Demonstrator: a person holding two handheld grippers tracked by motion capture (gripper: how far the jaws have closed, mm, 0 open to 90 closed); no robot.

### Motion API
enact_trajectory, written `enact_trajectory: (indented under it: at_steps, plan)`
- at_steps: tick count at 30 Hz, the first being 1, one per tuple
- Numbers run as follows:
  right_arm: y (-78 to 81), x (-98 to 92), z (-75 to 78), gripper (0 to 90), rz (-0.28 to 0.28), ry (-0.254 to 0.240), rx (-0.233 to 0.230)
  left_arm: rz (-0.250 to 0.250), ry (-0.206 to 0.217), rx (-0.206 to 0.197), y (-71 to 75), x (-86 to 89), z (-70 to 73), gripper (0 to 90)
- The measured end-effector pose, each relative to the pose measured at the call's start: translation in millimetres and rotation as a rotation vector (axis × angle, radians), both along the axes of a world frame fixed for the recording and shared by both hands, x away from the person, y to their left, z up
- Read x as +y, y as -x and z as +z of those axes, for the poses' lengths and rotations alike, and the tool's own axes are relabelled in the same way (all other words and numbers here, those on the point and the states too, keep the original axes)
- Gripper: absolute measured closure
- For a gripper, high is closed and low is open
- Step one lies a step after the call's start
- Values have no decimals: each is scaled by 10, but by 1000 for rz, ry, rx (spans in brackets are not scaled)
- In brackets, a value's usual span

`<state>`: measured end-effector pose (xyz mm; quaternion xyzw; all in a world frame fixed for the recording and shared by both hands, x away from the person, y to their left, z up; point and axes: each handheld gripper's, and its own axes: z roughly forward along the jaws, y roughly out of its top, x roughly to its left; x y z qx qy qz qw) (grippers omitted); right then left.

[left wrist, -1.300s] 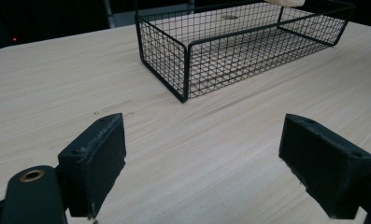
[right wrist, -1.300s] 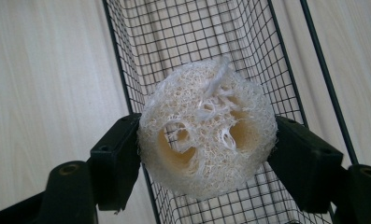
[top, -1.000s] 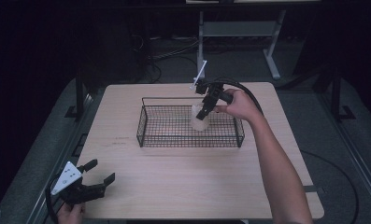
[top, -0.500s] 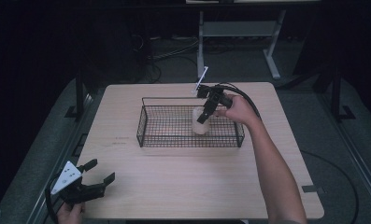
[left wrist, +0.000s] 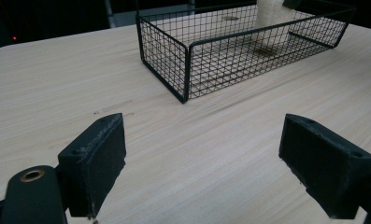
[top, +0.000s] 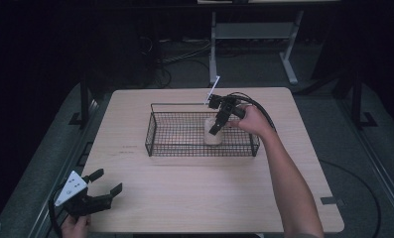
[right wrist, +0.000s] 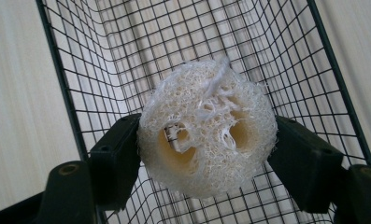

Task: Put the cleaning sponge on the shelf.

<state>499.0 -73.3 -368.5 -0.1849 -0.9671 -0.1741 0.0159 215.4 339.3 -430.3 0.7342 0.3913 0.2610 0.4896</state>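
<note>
A pale wood-grain table (top: 194,198) with rounded corners stands lit in a dark room. Beyond its far edge, a light grey metal frame (top: 254,34) with a shelf and splayed feet rests on the grey floor (top: 363,148), where black cables (top: 160,54) lie coiled. The far background falls into deep shadow.

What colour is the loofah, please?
Off-white loofah with yellowish hollows, clearest in the right gripper view.

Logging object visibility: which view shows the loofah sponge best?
The right gripper view: the loofah sponge sits close up between the jaws, its fibres and holes plain. The high view gives a small pale shape in the basket; the left gripper view catches its lower part, far off.
</note>
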Motion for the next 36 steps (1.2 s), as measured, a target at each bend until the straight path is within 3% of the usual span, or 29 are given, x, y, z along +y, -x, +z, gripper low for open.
enact_trajectory:
  at_steps: [14, 36]
  plan:
    - [3, 39, -161, 275, 15, 27, 19, -1, -6, -2, 4, -2, -1, 141]
    - [65, -5, -36, 202, 6, 10, 16, -4, -8, 0, 12, -16, 0, 141]
